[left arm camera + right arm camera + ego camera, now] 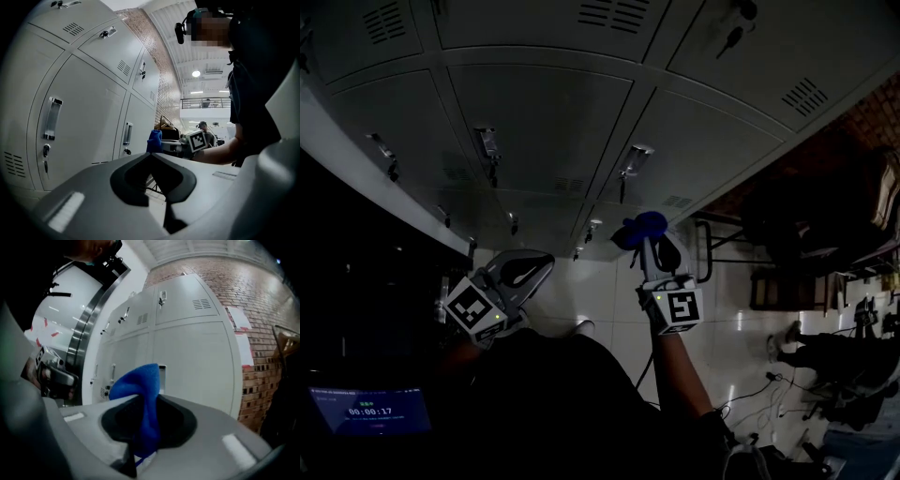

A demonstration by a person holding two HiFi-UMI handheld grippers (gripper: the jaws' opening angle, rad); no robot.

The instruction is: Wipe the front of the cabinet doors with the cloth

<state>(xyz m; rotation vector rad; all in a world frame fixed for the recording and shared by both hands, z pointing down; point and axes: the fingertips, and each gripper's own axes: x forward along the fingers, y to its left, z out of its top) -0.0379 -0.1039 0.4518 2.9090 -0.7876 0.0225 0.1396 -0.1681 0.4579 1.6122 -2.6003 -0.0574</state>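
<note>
The head view is very dark. Its lower left is almost black apart from one small glowing screen, and the furniture and cables on the floor at the right are hard to make out. The grey doors form a grid that runs off the top and both sides, so there is no full count of them. Several handles show.

There are two hand-held grippers and one cloth. The cloth is blue and bunched.

The right hand-held gripper is held up toward the lower rows of doors. In its own view the jaws are clamped on the cloth: one fold is pinched between them, a loose peak stands up above the tips, and a thin tail hangs below. The cloth sits in front of a door close to a handle. No view shows whether it touches the metal. A brick wall borders the doors on that side.

The left hand-held gripper is lower and to the left, well apart from the cloth. Its own view shows the jaws brought together with nothing between them. Beyond its tips, the right one and the cloth show small, just beside a door.
</note>
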